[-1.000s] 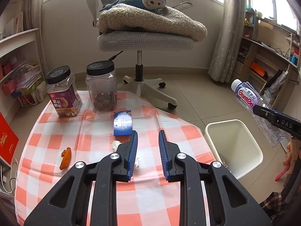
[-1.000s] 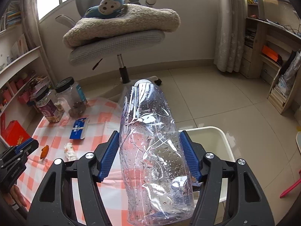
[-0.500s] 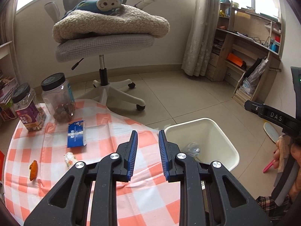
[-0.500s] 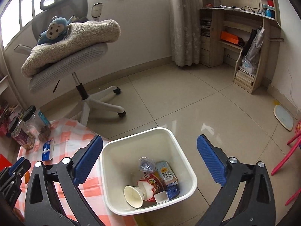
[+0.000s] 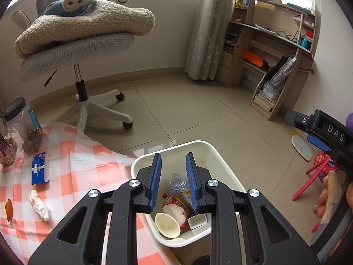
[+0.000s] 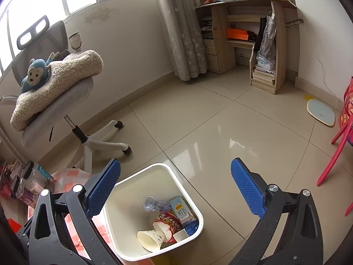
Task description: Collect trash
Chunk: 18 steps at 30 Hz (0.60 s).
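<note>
A white trash bin (image 5: 222, 163) (image 6: 187, 201) stands on the floor beside the table. In it lie a clear plastic bottle (image 6: 152, 204) (image 5: 176, 181), a paper cup (image 6: 150, 239), a red snack wrapper (image 6: 168, 222) and a small carton (image 6: 182, 212). My right gripper (image 6: 176, 190) is open wide and empty above the bin. My left gripper (image 5: 173, 178) is held over the bin's near side, jaws slightly apart and empty. On the checked tablecloth (image 5: 88, 161) lie a blue packet (image 5: 39, 169), a crumpled white wrapper (image 5: 39, 205) and an orange scrap (image 5: 8, 207).
Two jars (image 5: 22, 125) stand at the table's far left edge. An office chair (image 5: 81, 44) with a blanket and a plush monkey stands behind. A wooden shelf desk (image 6: 249, 37) is at the back right, and a pink chair (image 6: 339, 143) at the right.
My right gripper opened and dropped the clear bottle into the bin. Both grippers swung right from the table toward the bin; the left now hangs over it.
</note>
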### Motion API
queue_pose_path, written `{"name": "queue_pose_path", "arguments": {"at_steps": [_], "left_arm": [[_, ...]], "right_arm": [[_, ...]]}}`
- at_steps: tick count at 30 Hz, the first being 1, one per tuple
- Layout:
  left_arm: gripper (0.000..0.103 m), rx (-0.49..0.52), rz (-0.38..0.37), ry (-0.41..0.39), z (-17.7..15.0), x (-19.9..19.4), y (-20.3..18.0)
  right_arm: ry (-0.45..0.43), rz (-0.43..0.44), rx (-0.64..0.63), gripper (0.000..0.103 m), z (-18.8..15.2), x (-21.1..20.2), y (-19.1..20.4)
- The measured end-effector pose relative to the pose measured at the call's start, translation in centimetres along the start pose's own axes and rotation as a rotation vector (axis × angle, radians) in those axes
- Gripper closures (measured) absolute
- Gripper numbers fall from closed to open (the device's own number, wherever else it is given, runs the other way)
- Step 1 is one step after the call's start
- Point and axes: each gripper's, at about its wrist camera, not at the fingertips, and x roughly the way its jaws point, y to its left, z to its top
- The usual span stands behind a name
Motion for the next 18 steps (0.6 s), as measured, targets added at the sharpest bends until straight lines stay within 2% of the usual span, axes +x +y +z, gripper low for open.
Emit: {"name": "queue_pose_path", "arguments": {"at_steps": [2, 3, 5, 6, 10, 12, 14, 18], "left_arm": [[0.078, -0.007, -0.013, 0.011, 0.4, 0.8, -0.8], [0.074, -0.015, -0.022, 0.022, 0.5, 1.3, -1.0], [0.043, -0.044, -0.037, 0.045, 0.6, 2.0, -1.2], [0.039, -0.054, -0.040, 0.053, 0.5, 2.3, -1.2], [0.033, -0.032, -0.004, 0.051, 0.2, 2.2, -1.2], [0.027, -0.026, 0.020, 0.035, 0.1, 1.8, -1.0], [0.016, -0.027, 0.043, 0.020, 0.1, 1.5, -0.6], [0.015, -0.019, 0.077, 0.004, -0.4, 0.6, 0.7]], "right_arm": [[-0.002, -0.007, 0.032, 0.007, 0.3, -0.1, -1.0], [-0.003, -0.011, 0.045, 0.007, 0.4, -0.1, -1.4], [-0.006, -0.015, 0.067, 0.007, 0.6, -0.2, -1.9], [-0.010, -0.016, 0.075, 0.007, 0.6, -0.3, -2.2], [-0.028, -0.027, 0.060, 0.007, 0.6, -0.6, -2.0], [-0.035, -0.038, 0.038, 0.007, 0.6, -0.8, -1.7], [-0.044, -0.050, 0.017, 0.007, 0.5, -0.9, -1.4], [-0.045, -0.051, -0.012, 0.007, 0.3, -1.0, -0.4]]}}
